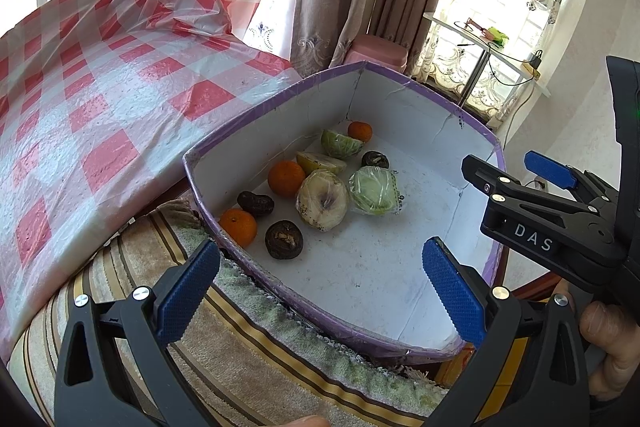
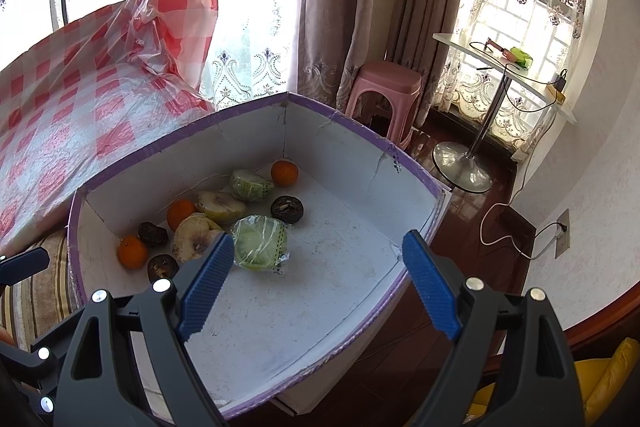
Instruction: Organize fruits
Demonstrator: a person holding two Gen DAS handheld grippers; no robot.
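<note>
A white cardboard box with a purple rim point(image 1: 248, 115) point(image 2: 180, 143) holds the fruit: three oranges point(image 1: 285, 178) point(image 2: 132, 251), wrapped green halves point(image 1: 373, 190) point(image 2: 258, 242), a wrapped pale half fruit point(image 1: 323, 202) point(image 2: 194, 237), a cut pale piece point(image 1: 320, 163) point(image 2: 220, 206), and three dark shrivelled fruits point(image 1: 284, 239) point(image 2: 286, 209). My left gripper point(image 1: 320, 291) is open and empty above the box's near edge. My right gripper point(image 2: 318, 285) is open and empty over the box's bare floor. It also shows at the right of the left wrist view point(image 1: 520, 171).
The box sits on a striped towel-covered seat point(image 1: 248, 339). A table with a red-checked plastic cloth point(image 1: 80, 115) point(image 2: 60, 115) lies left. A pink stool point(image 2: 384, 87), a small white stand table point(image 2: 500, 67) and a cable to a wall socket point(image 2: 560, 227) stand at the right.
</note>
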